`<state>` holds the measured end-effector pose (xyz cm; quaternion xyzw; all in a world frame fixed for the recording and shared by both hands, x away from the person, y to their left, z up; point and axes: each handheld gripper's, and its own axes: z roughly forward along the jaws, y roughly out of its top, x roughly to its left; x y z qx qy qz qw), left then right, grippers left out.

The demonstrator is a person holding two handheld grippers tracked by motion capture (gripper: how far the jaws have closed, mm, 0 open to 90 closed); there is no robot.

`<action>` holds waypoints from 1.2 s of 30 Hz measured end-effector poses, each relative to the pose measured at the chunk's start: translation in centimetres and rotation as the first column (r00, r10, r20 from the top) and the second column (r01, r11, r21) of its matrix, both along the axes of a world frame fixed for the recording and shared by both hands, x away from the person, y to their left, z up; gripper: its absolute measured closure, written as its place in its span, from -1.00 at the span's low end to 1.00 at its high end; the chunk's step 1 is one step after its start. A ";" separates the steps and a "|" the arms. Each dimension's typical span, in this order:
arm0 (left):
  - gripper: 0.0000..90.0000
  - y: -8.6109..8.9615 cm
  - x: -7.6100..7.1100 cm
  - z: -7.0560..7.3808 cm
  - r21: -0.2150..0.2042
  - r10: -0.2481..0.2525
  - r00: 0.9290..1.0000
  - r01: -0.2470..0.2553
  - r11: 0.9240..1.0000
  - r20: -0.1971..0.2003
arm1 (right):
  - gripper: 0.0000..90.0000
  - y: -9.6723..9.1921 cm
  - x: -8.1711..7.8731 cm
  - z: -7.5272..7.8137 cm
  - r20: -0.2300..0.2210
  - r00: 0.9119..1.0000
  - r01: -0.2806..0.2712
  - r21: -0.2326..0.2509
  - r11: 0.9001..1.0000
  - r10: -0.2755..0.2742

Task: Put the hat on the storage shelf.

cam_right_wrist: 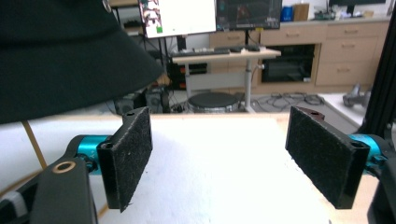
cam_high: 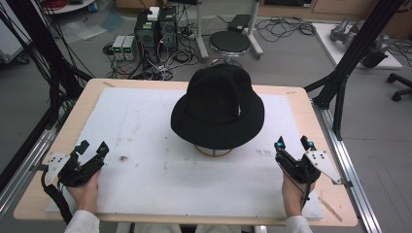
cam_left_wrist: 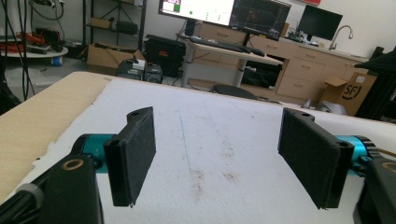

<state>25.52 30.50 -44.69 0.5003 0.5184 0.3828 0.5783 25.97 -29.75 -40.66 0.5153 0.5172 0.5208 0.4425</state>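
A black brimmed hat (cam_high: 218,107) rests raised on a thin gold wire stand (cam_high: 214,151) in the middle of the white mat (cam_high: 145,165). Its brim (cam_right_wrist: 70,60) fills the upper left of the right gripper view. My left gripper (cam_high: 93,146) is held low at the mat's front left, jaws wide apart with nothing between them (cam_left_wrist: 219,158). At the front right my right gripper (cam_high: 294,142) is also open and empty (cam_right_wrist: 219,158), just right of the hat's brim. Neither gripper touches the hat.
The mat lies on a wooden table (cam_high: 43,160) with black frame posts (cam_high: 350,58) at both sides. Beyond the far edge stand a round stool (cam_high: 230,42), computer boxes (cam_high: 155,29) and tangled cables on the floor.
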 end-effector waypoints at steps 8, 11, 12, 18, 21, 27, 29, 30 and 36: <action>-0.38 0.2 0.0 -0.5 -0.040 0.011 1.000 -0.012 0.999 -0.024 | -0.55 -0.5 0.2 -1.8 -0.039 0.999 0.031 0.019 0.999 -0.031; -0.37 0.2 0.0 -0.5 -0.039 0.012 1.000 -0.013 0.999 -0.022 | -0.55 -0.4 0.3 -2.2 -0.049 0.998 0.029 0.012 1.000 -0.029; -0.38 0.2 0.0 -0.5 -0.039 0.012 1.000 -0.013 0.999 -0.022 | -0.55 -0.4 0.3 -2.2 -0.044 0.999 0.029 0.008 1.000 -0.029; -0.38 0.2 0.0 -0.5 -0.029 0.013 1.000 -0.014 0.999 -0.022 | -0.56 0.0 0.2 -2.2 -0.051 0.998 0.020 -0.003 1.000 -0.020; -0.38 0.2 0.0 -0.4 -0.021 0.016 1.000 -0.016 1.000 -0.017 | -0.56 0.1 0.2 -2.2 -0.050 0.999 0.016 -0.006 1.000 -0.016; -0.38 0.0 0.0 -0.3 -0.017 0.013 1.000 -0.013 1.000 -0.015 | -0.56 0.1 0.3 -2.3 -0.055 0.998 0.012 0.002 1.000 -0.012; -0.38 0.0 0.0 -0.3 -0.017 0.013 1.000 -0.013 1.000 -0.014 | -0.56 0.1 0.2 -2.4 -0.058 0.998 0.012 0.005 1.000 -0.012; -0.38 0.0 0.0 -0.3 -0.018 0.012 1.000 -0.013 1.000 -0.014 | -0.56 0.1 0.3 -2.4 -0.057 0.998 0.011 0.004 1.000 -0.010; -0.38 0.1 0.0 -0.3 -0.018 0.012 1.000 -0.013 1.000 -0.014 | -0.56 -0.1 0.3 -2.5 -0.057 0.998 0.011 0.010 1.000 -0.011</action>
